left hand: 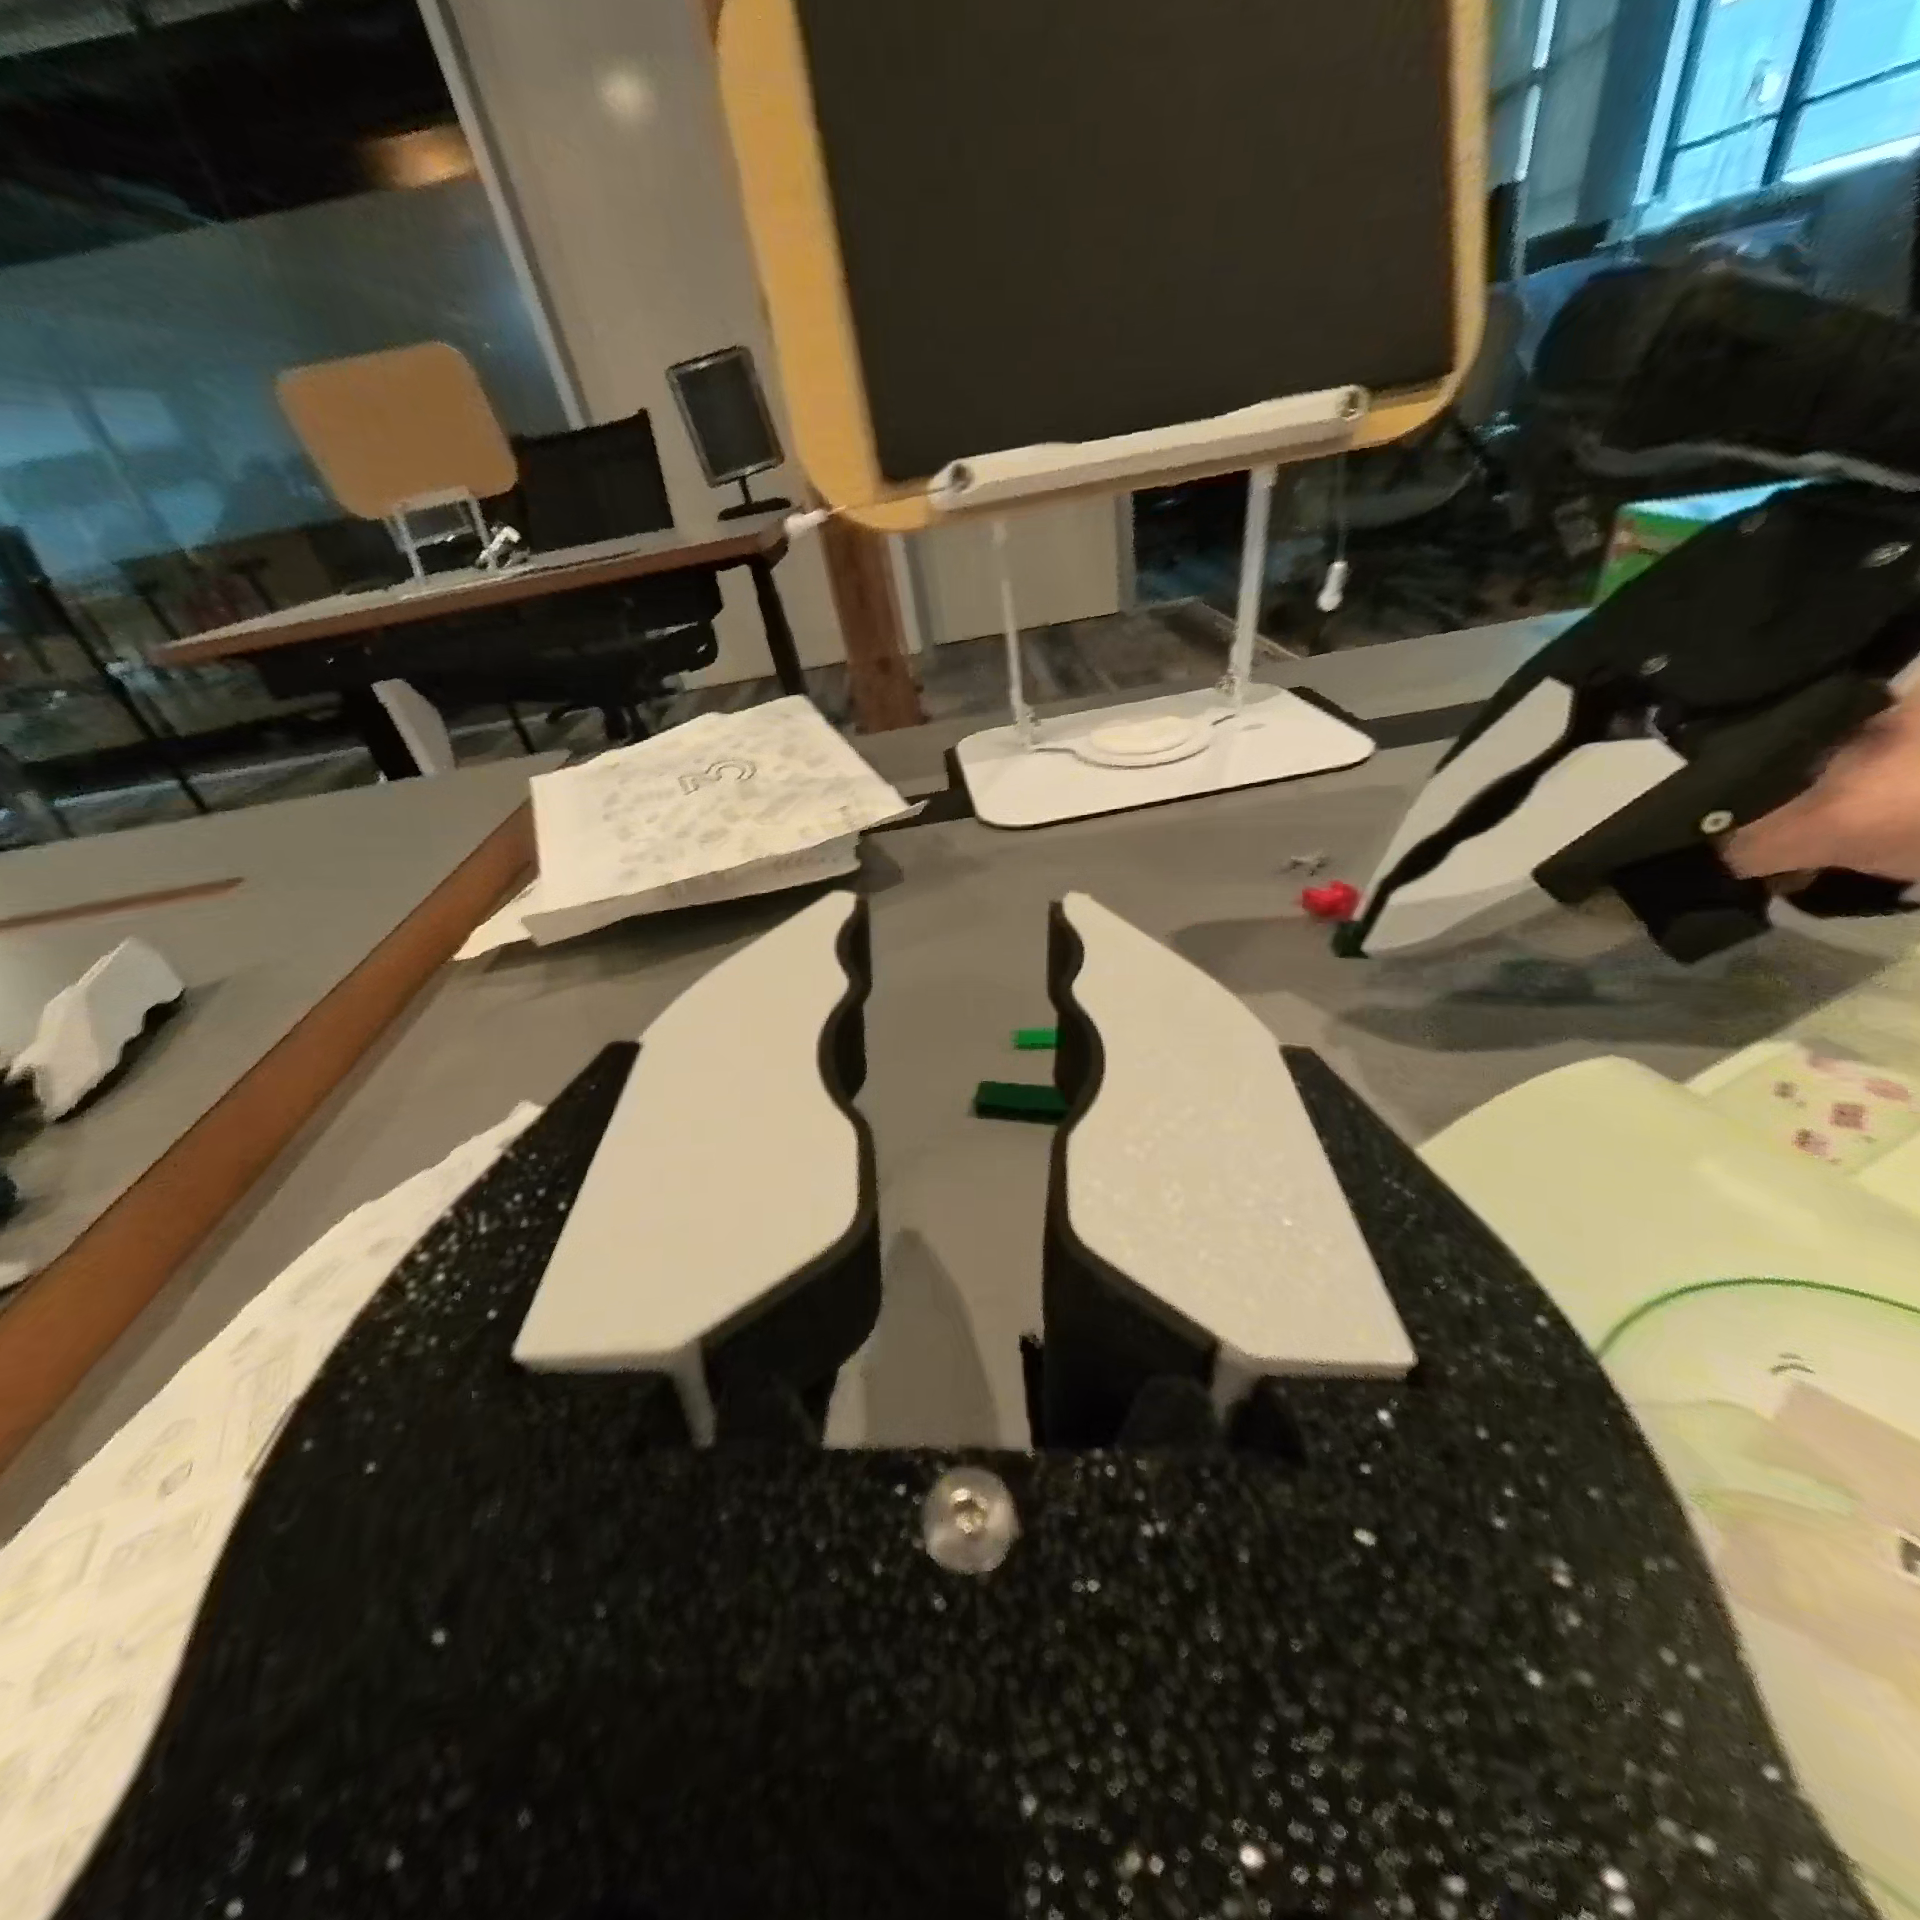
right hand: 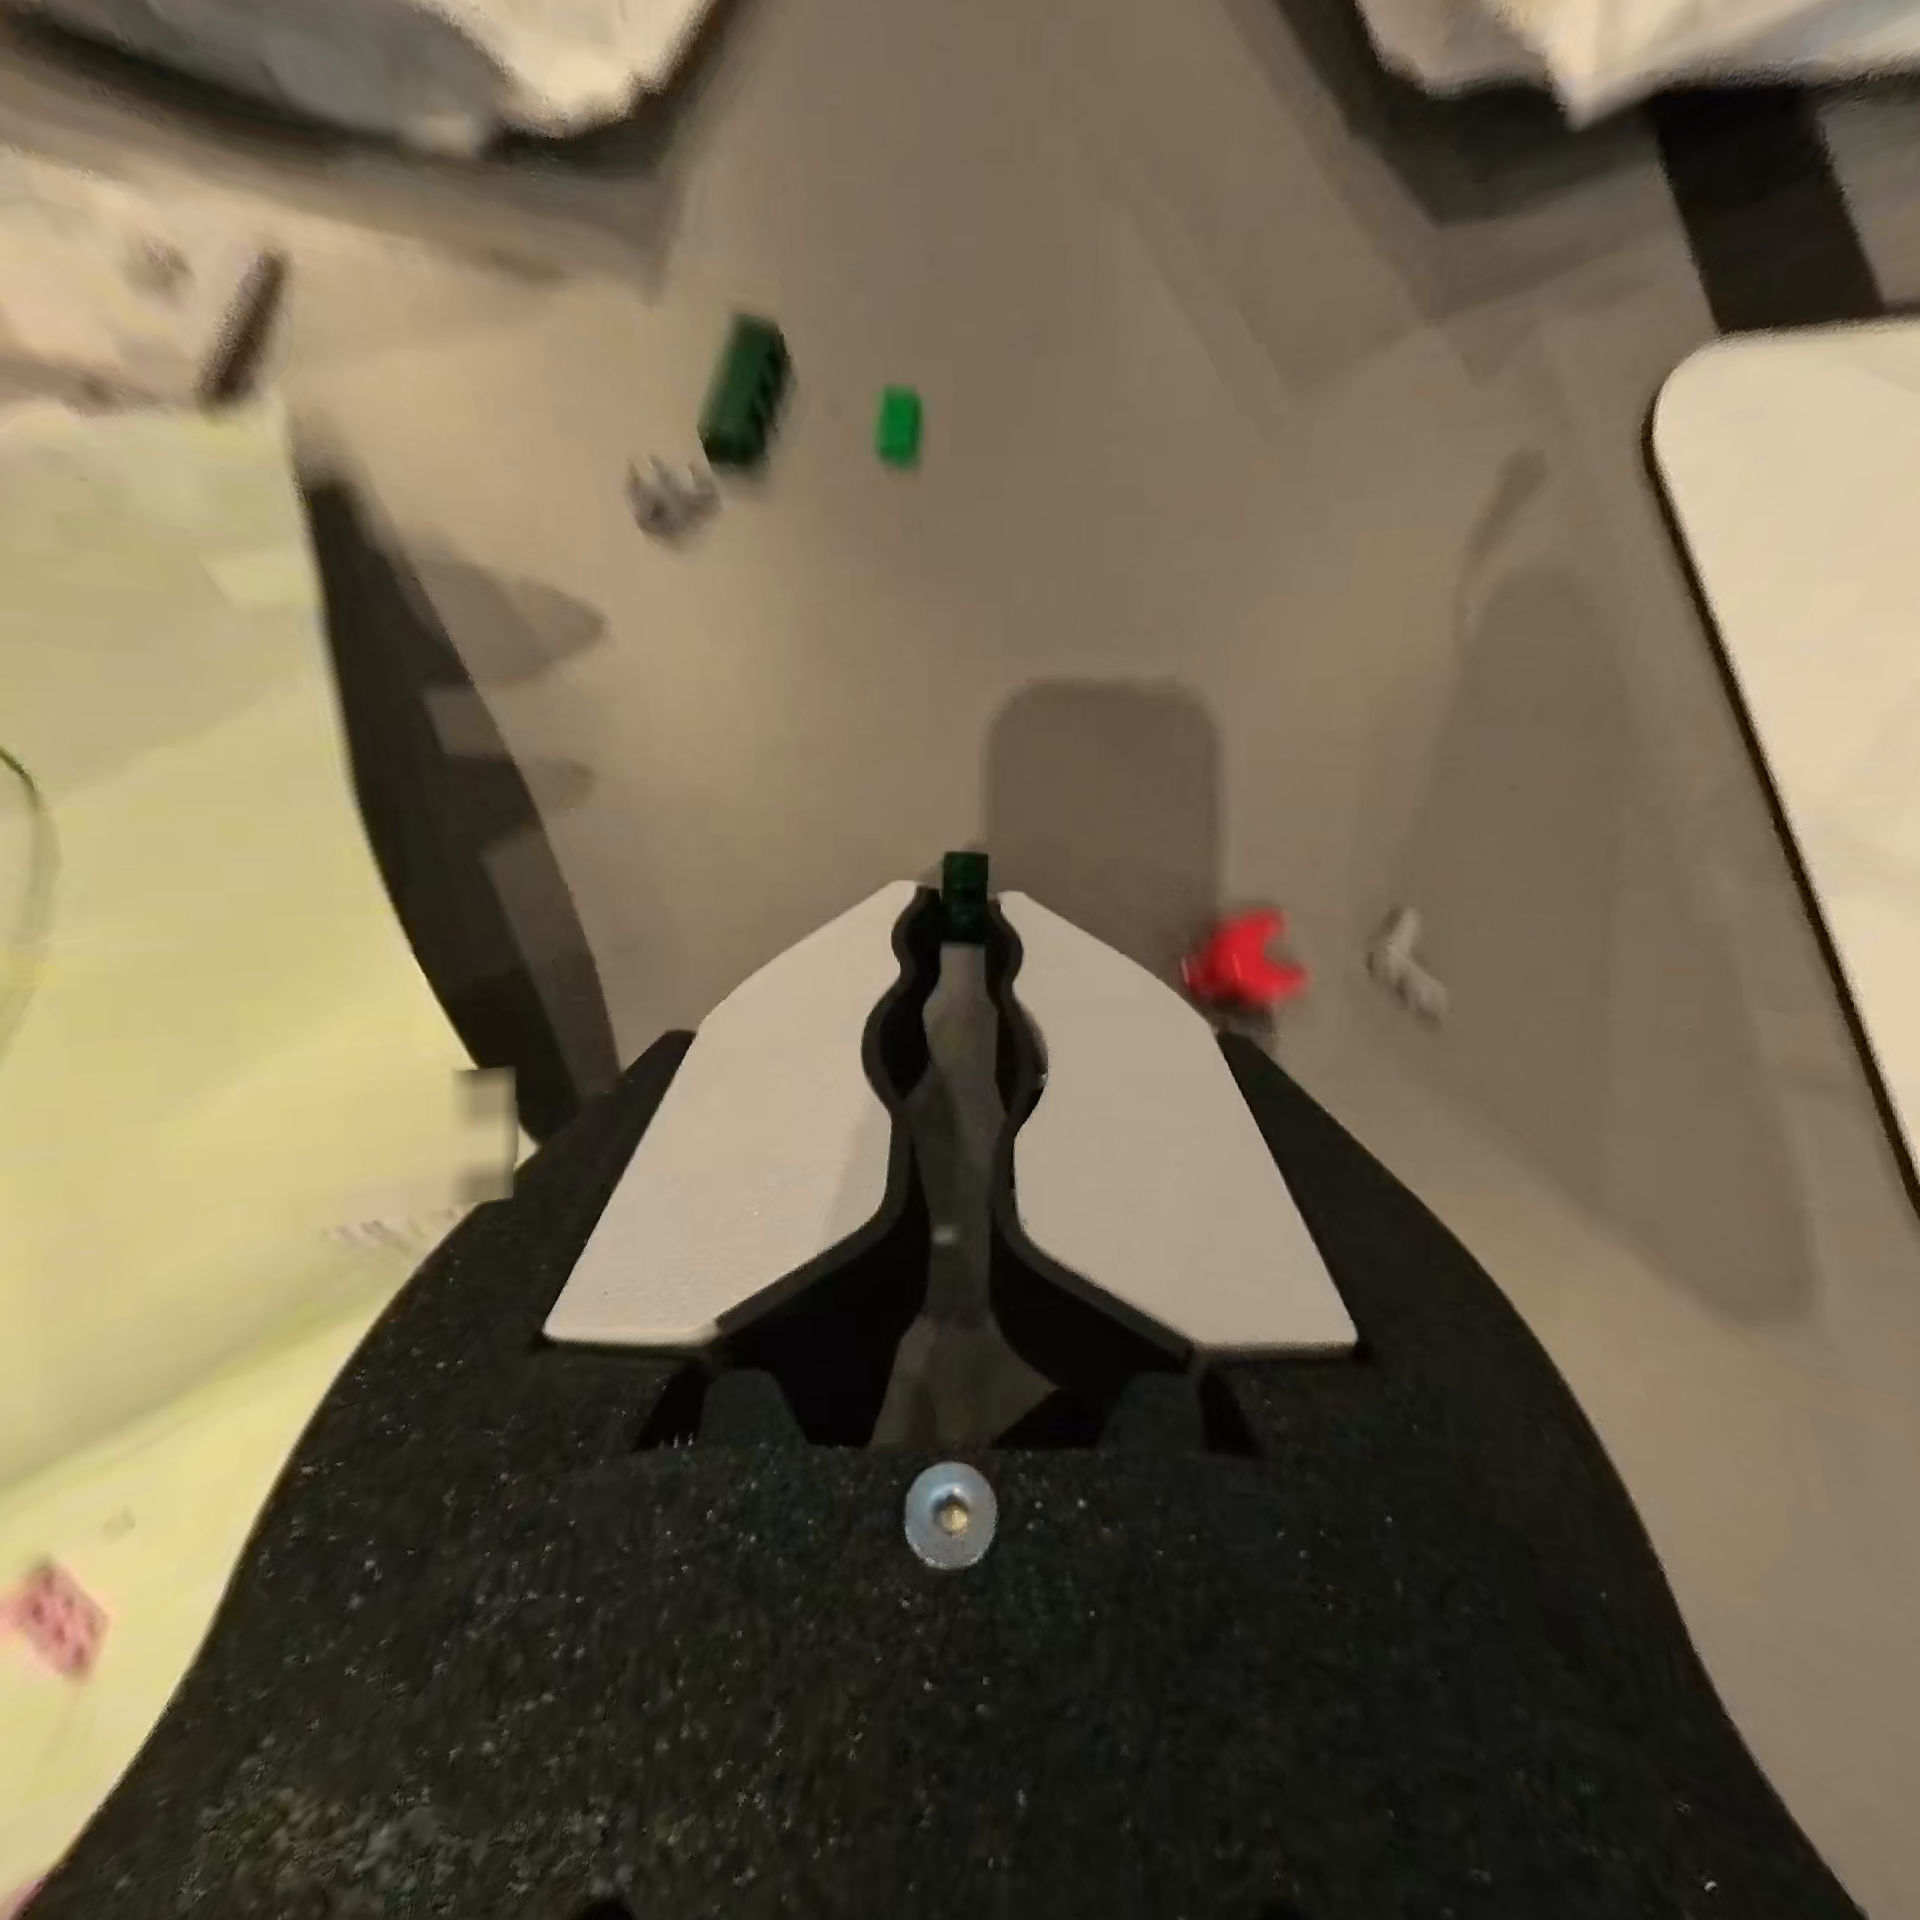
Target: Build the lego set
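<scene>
The right gripper (right hand: 963, 906) has its two white fingers pinched together at the tips on a small dark green brick (right hand: 962, 881), low over the grey table (right hand: 1039, 416). Just beside it on the tabletop lies a red piece (right hand: 1242, 961), with a small grey piece (right hand: 1408, 964) a little further out towards the white stand base (right hand: 1818, 675) at the table's far edge. The left gripper (left hand: 961, 925) hangs with its fingers parted and nothing between them; beyond its tips a longer dark green brick (left hand: 1018, 1099) and a small bright green brick (left hand: 1034, 1037) sit apart from each other in the middle of the table. A white paper bag (left hand: 707, 821) rests towards the far left edge, and pale yellow-green instruction sheets (left hand: 1662, 1195) cover the near right corner
</scene>
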`<state>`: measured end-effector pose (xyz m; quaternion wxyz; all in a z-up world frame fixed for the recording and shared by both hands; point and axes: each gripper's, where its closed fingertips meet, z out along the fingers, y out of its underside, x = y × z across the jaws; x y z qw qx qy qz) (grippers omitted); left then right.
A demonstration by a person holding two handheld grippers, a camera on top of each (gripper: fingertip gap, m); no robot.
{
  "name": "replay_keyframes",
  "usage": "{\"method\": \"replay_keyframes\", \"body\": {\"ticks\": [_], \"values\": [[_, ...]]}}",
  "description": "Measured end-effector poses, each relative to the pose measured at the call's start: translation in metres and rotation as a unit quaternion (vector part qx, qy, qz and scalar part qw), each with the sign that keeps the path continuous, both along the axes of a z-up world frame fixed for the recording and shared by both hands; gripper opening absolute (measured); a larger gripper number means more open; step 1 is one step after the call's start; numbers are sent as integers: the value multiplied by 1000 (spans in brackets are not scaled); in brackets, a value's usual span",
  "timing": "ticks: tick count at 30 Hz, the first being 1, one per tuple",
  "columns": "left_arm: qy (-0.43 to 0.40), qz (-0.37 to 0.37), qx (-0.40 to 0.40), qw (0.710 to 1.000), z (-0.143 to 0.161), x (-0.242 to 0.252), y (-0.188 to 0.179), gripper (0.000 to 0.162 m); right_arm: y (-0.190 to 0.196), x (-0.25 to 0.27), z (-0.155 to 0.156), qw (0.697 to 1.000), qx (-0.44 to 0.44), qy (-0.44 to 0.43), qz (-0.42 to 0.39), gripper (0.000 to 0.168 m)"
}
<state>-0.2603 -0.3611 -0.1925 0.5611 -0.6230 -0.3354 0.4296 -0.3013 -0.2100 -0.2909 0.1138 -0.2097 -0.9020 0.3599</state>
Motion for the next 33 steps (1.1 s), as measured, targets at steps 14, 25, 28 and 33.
{"method": "replay_keyframes", "body": {"ticks": [14, 25, 28, 33], "values": [[-31, 82, -30, 996, -28, -13, -27, 33, -125, -30, -3, 996, -9, 18, 91, 23], [-33, 62, -24, 997, -29, -13, -20, 31, 34, -57, 40, 995, -40, 39, -84, 24], [-33, 54, -26, 998, -29, -13, -16, 31, 66, -54, 21, 994, -9, 9, -106, 26], [-31, 48, -33, 998, -29, -12, -13, 30, 76, -41, -10, 994, 48, -28, -89, 31]]}}
